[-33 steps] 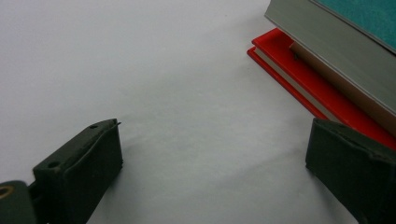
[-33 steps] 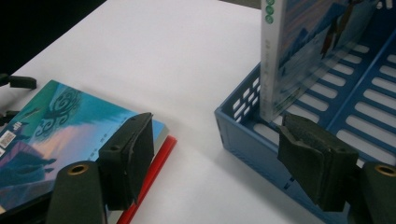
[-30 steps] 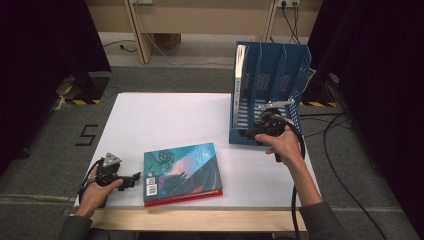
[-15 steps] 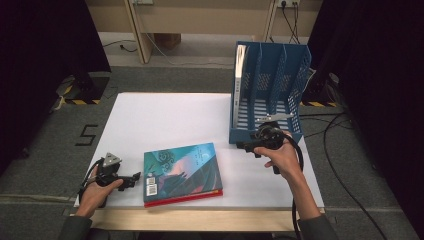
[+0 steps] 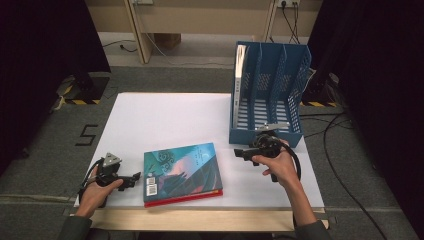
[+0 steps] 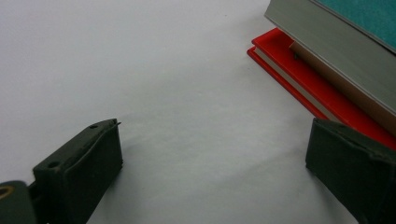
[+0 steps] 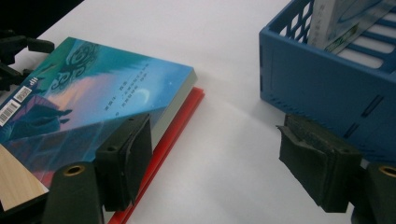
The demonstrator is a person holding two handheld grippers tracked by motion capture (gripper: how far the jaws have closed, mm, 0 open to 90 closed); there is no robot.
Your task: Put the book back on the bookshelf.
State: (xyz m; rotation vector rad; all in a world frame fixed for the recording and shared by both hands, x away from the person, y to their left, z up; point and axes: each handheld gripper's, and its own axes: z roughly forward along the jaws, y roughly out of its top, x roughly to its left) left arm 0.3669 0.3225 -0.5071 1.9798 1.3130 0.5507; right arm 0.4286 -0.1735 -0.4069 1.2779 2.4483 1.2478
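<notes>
**Right gripper drops from the rack toward the books**

While the left gripper (image 5: 131, 178) waits in place at the near left of the white table (image 5: 165, 115), jaws apart and empty just beside the stacked books, the right gripper (image 5: 241, 153) has come down from the blue file rack (image 5: 270, 131), where one book (image 5: 240, 65) already stands. Its jaws stand wide with nothing between them, aimed at the teal book (image 5: 181, 167) lying on the red book (image 5: 200, 195). Probably the next pickup is beginning.
</notes>
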